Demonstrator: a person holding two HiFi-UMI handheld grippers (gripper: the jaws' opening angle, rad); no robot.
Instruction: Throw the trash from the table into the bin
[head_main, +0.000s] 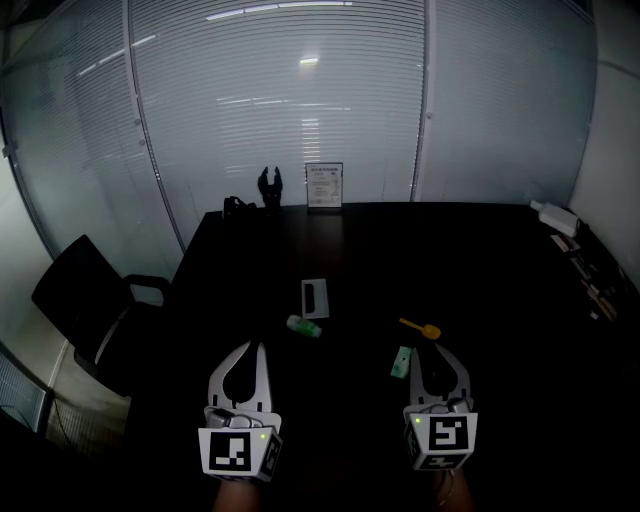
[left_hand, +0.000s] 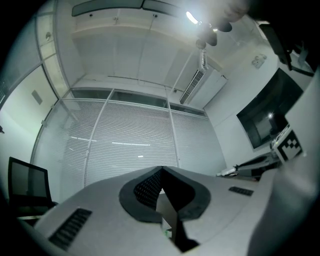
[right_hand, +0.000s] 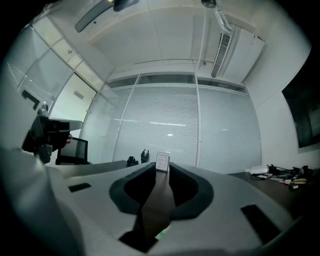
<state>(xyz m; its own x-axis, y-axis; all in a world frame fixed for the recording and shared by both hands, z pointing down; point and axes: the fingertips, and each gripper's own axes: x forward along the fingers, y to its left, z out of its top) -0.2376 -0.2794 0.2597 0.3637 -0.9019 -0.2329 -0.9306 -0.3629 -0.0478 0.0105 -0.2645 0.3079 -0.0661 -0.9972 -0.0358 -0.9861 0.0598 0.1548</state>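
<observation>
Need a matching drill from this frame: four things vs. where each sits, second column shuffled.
Things:
1 yellow scoop
2 framed sign
3 black chair
4 green packet

Places:
A far edge of the table
B off the table, on its left
C beside the right gripper tips
D just beyond the packet, slightly right

Pairs: 1-D, 2-A, 3-B, 4-C

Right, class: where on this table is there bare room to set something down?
Free: the tabletop between framed sign and white wrapper, and right of the yellow scoop up to the edge clutter. Crowded: around the green bottle and green packet.
</observation>
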